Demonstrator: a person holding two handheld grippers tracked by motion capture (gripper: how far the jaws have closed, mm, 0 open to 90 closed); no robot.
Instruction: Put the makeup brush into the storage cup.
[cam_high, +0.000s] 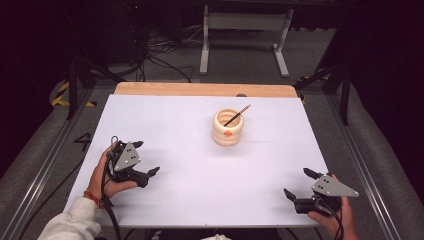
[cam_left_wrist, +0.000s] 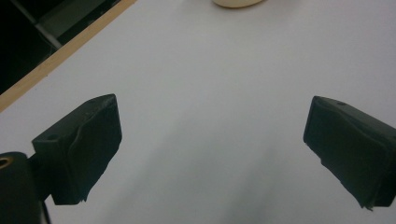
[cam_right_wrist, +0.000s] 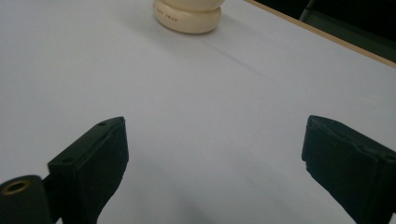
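Observation:
A cream ribbed pot (cam_high: 228, 128) with an orange mark stands upright on the white table (cam_high: 190, 150), right of centre toward the back. A thin dark stick (cam_high: 237, 115) leans out of its mouth to the upper right. My left gripper (cam_high: 145, 158) rests at the front left in a hand, open and holding nothing. At the front right my right gripper (cam_high: 296, 184) is also open and holds nothing. The pot's base (cam_right_wrist: 187, 17) sits far ahead in the right gripper view, and its bottom edge (cam_left_wrist: 236, 3) shows at the top of the left gripper view.
A wooden strip (cam_high: 205, 89) runs along the table's far edge. Beyond it stand a white metal frame (cam_high: 245, 35) and cables on a grey floor. Metal rails (cam_high: 45, 160) flank both sides of the table.

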